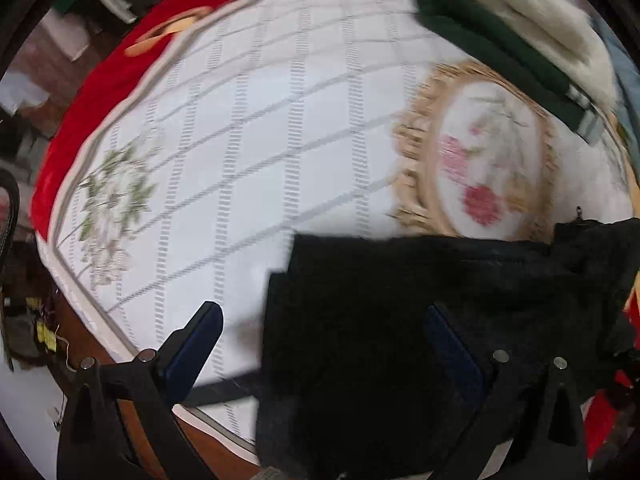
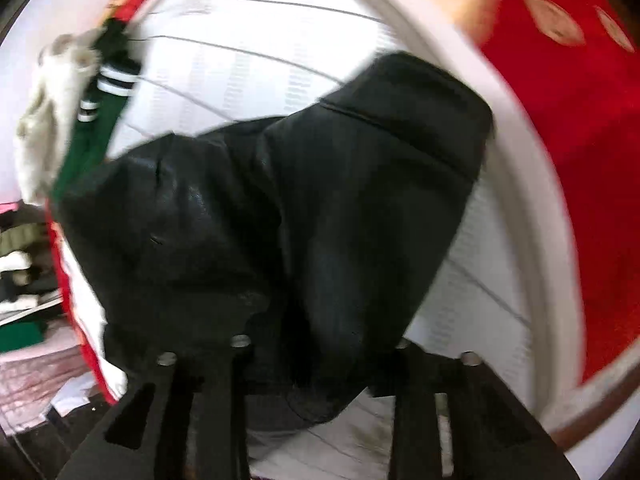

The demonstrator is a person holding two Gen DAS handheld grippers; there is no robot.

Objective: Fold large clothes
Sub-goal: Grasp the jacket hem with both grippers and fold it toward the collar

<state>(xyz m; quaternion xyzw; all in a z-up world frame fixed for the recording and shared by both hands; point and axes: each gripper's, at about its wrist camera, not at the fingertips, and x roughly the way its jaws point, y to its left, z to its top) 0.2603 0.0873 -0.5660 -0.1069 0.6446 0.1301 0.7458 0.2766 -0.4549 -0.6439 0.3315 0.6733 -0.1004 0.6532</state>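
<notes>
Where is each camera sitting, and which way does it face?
Left wrist: on the left tool, facing down at the white cloth and black garment; both fingers show, spread wide.
Right wrist: on the right tool, facing steeply down at the black garment; its finger mounts show.
Shared: black garment, white cloth, green garment.

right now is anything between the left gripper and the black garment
Nothing visible. The left gripper hangs open right over the black garment: one finger is above its cloth, the other above the bare white bedspread beside its edge. The green and cream clothes lie apart at the far side.
</notes>
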